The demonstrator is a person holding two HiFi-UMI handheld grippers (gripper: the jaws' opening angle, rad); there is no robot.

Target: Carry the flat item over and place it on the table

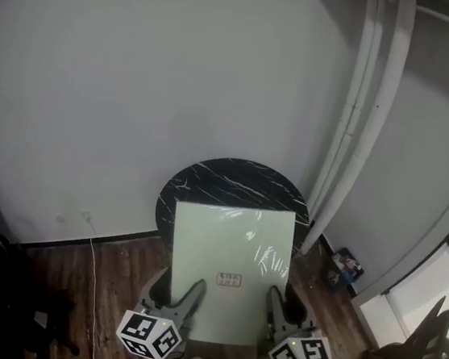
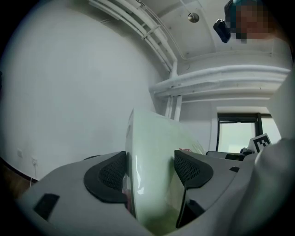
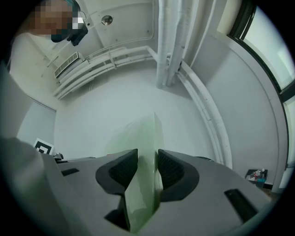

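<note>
Your left hand-held gripper [image 1: 193, 291] and right hand-held gripper [image 1: 276, 299] clamp the near edge of the flat green panel [image 1: 229, 240], already over the round counter [image 1: 225, 176]; setting down and release appear outstanding.

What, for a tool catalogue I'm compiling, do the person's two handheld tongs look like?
The left grey plastic tongs and the right grey plastic tongs look alike: smooth, rounded grey shells ending in two jaws faced with black mesh-textured pads. Each carries a white cube with black square markers, the left one and the right one. No cables show on them.
</note>
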